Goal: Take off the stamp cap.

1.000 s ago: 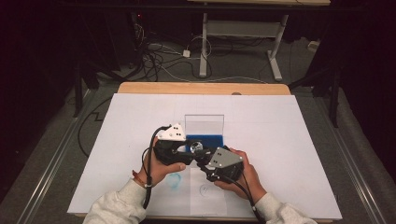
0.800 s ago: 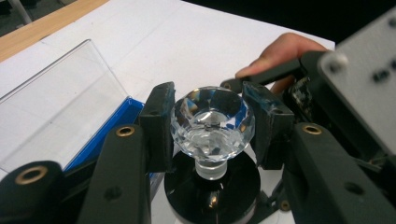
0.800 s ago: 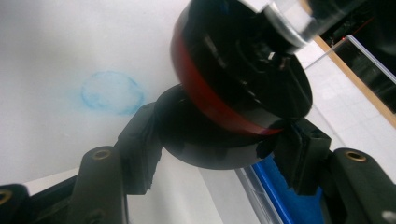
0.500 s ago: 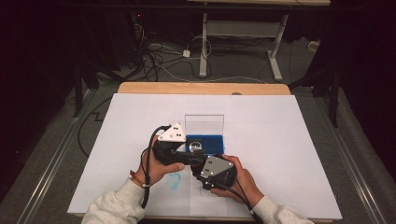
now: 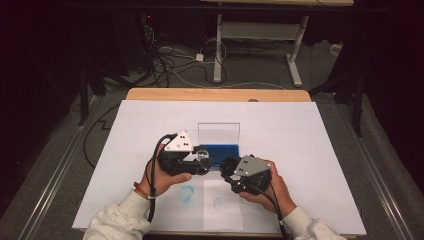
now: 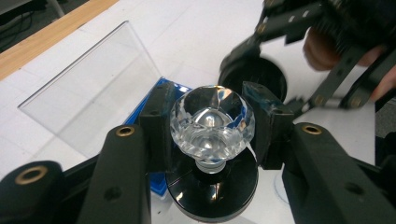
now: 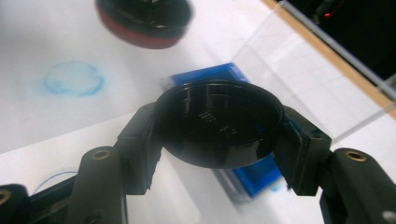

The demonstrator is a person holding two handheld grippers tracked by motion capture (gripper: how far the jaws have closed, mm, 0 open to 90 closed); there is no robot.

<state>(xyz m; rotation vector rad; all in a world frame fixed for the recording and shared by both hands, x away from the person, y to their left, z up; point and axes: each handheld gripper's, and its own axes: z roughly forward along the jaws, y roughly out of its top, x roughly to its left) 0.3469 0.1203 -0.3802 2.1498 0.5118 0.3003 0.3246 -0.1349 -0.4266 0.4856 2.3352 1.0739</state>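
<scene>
Left hand-held gripper (image 6: 212,126) clamps crystal knob (image 6: 212,122); right (image 7: 219,144) grips black cap (image 7: 218,122).

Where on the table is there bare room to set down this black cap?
Free: the white sheet right of the clear stand, and its left part toward the edge. Crowded: the middle, where the left gripper, right gripper and blue base cluster.

Faceted knob (image 6: 212,123): clear glass, glossy. Round cap (image 7: 218,123): black plastic, glossy, smooth. Upright panel (image 5: 218,134): clear acrylic, smooth. Pad (image 5: 225,149): blue, matt. Desk (image 5: 300,130): white paper cover, matt; far edge pale wood.
</scene>
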